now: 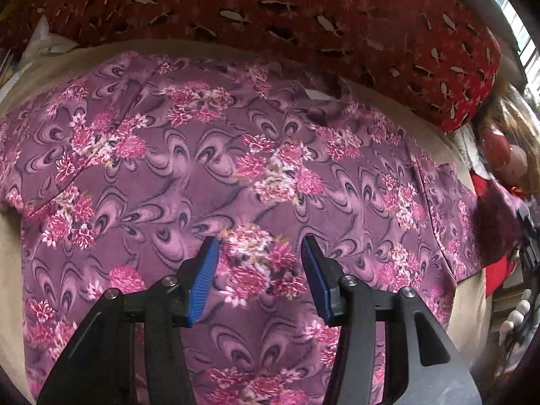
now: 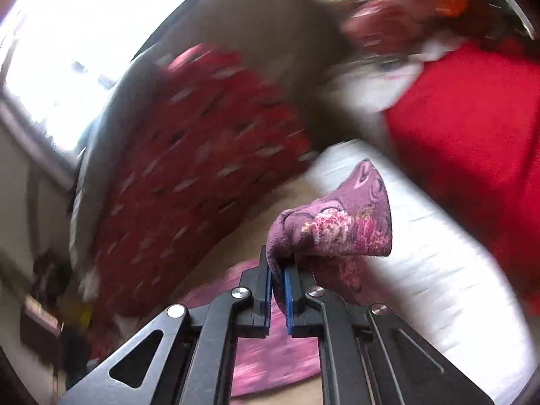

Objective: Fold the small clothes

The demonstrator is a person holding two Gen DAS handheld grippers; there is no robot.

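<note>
On beige bedding (image 1: pixel 388 94), shirt (image 1: pixel 209 155) under left tool (image 1: pixel 260 270).

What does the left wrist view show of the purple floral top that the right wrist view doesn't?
Left wrist only: the purple floral top spread nearly whole on the beige surface, neckline label showing, with the left tongs open above it, gripping nothing.

Right wrist only: the right tongs shut on a lifted edge of the top, and a bright window.

Both: the top, the beige surface, the red patterned cushion, and red fabric at the right.
</note>
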